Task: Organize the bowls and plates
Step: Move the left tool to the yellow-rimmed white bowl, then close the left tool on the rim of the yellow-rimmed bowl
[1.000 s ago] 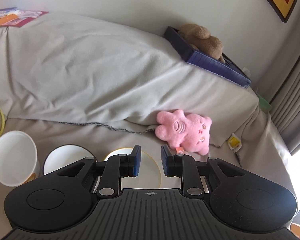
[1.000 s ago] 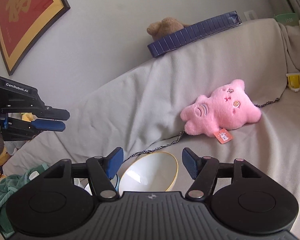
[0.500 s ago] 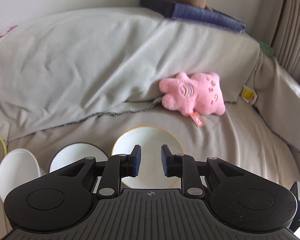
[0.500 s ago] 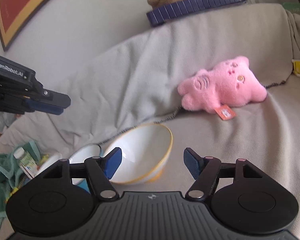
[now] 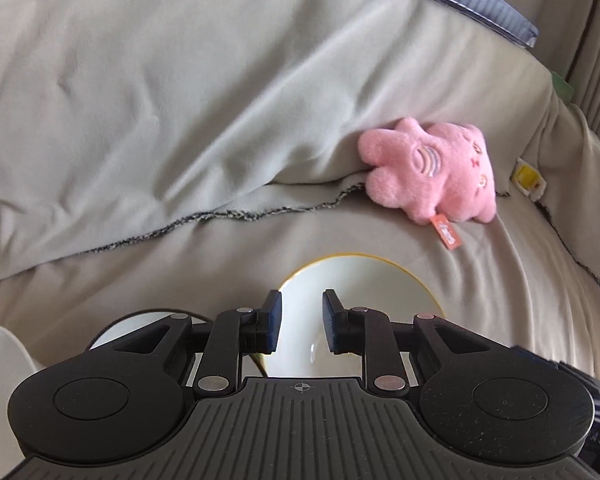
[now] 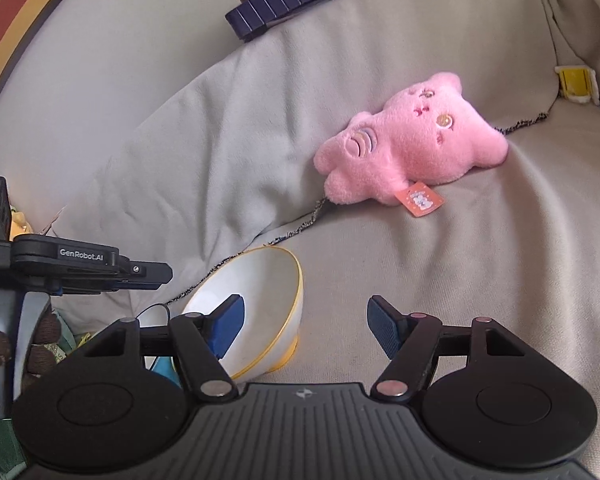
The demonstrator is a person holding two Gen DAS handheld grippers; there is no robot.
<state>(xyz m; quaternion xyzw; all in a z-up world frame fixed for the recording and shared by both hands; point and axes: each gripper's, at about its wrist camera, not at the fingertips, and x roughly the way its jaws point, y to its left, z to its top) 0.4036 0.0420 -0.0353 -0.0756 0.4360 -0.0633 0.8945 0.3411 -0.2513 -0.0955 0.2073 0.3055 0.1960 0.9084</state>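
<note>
Left wrist view: left gripper [image 5: 302, 322], jaws narrow and empty, hangs above the yellow-rimmed bowl [image 5: 364, 300] near the pink toy [image 5: 432, 170]. Right gripper [image 6: 304, 326] stands wider, empty beside it. Pinching one rim wall squarely would likely lift it best.

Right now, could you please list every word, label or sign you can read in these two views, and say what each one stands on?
"GenRobot.AI": white lettering on the side of the left gripper, seen in the right wrist view.
Orange tag on the pink plush toy: printed, too small to read.
Framed red and gold picture on the wall: cut off, unreadable.
Yellow label on the sofa cover: too blurred to read.
</note>
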